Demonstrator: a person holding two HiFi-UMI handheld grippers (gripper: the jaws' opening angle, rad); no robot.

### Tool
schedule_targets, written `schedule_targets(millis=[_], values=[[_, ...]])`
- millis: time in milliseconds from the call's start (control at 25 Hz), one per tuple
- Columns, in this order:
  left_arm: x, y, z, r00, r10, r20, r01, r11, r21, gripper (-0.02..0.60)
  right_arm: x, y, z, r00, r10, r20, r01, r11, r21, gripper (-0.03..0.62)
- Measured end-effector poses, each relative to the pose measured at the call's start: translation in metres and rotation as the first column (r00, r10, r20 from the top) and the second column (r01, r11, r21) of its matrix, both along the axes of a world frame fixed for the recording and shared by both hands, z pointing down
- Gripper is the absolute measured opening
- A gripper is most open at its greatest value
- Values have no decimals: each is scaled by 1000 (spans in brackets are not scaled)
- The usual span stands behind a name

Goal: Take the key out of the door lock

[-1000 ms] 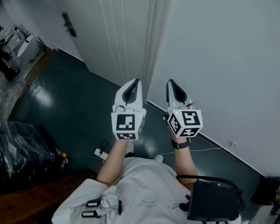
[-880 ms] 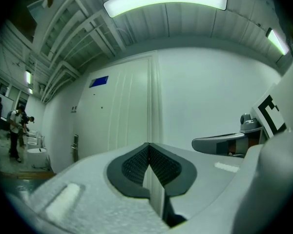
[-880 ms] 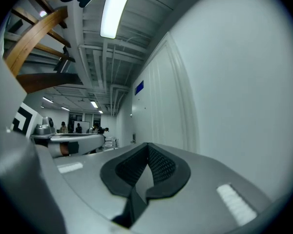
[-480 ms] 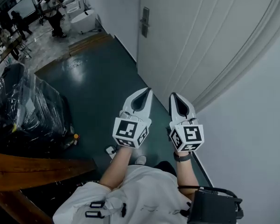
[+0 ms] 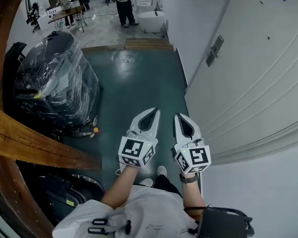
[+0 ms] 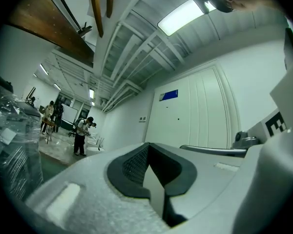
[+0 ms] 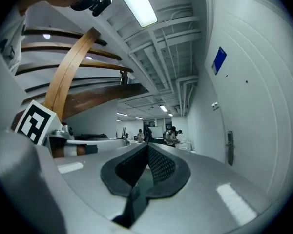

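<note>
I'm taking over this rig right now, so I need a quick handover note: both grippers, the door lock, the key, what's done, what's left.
Left gripper: shut, empty, held out in front.
Right gripper: shut, empty, beside it.
The door is on the right. Its lock plate is farther ahead, clear of both grippers. The key is too small to make out.
Done: nothing; no key in either gripper.
Left: reach the lock, grip the key, pull it out.

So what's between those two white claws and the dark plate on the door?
In the head view, only bare dark green floor and plain white door panel separate the left gripper and right gripper from the dark lock plate.
</note>
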State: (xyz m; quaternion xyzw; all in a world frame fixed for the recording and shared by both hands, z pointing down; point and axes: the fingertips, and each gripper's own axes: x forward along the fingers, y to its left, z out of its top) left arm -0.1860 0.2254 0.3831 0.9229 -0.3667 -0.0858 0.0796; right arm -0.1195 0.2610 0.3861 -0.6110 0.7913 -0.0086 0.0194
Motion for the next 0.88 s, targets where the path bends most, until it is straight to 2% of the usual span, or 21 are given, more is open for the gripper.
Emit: schedule_targets(millis=[120, 280, 520, 760, 880], values=[[-5, -11, -6, 996, -85, -7, 85, 996, 31, 0, 0, -28, -8, 997, -75, -12, 75, 996, 41, -3], [-2, -26, -13, 977, -212, 23, 210, 974, 82, 0, 17, -56, -19, 993, -108, -42, 111, 992, 59, -5], [21, -42, -17, 945, -309, 105, 293, 945, 144, 0, 42, -80, -26, 981, -164, -104, 174, 980, 95, -5], [25, -64, 2, 908, -363, 209, 343, 931, 125, 2, 37, -114, -3, 963, -268, 6, 268, 963, 23, 2], [20, -86, 1, 897, -385, 217, 364, 922, 128, 2, 32, -133, -2, 947, -316, 66, 314, 949, 35, 2]])
